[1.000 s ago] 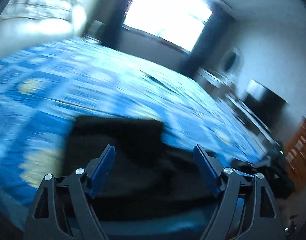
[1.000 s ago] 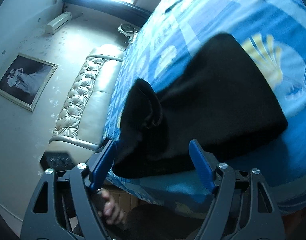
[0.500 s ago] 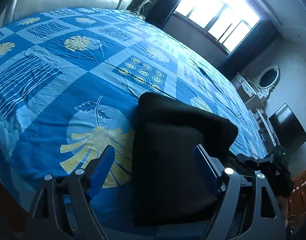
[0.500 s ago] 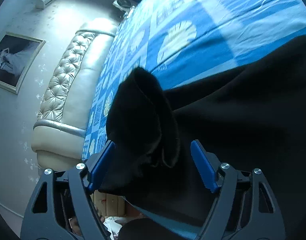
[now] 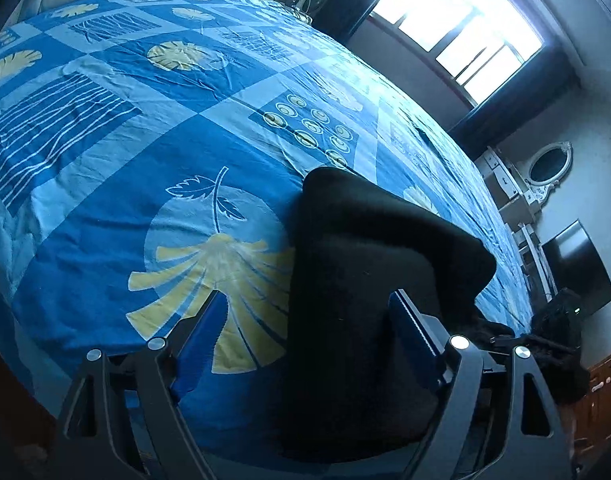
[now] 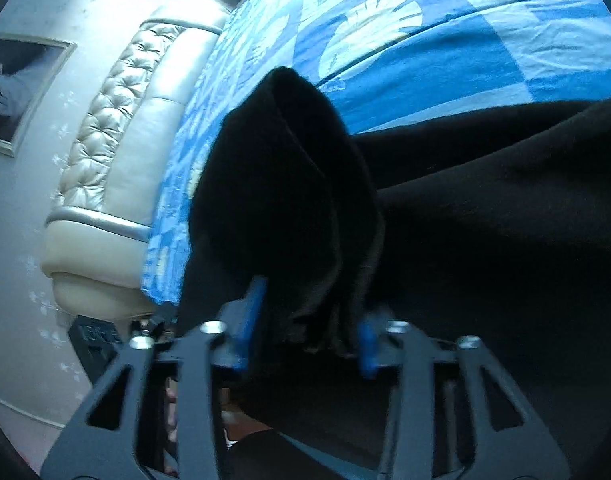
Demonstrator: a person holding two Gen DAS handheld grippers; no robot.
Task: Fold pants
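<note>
Black pants point(image 5: 369, 264) lie on the bed point(image 5: 145, 160) at its near edge. Left tongs point(image 5: 309, 328), tilted downward, gape over the pants' edge, released. Right tongs point(image 6: 305, 324), likewise tilted, have just been closing and clench a raised fold.

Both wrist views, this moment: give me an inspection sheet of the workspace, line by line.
Surface: bed with a blue patterned cover.
Job's things: black pants, partly folded, at the near edge.
Clutter: nothing seen.
Grippers: left gripper open over the pants' edge; right gripper has just been closing, pads pressing a raised fold.
Cables: nothing seen.
Surroundings: tufted headboard, window, framed picture, oval mirror.
</note>
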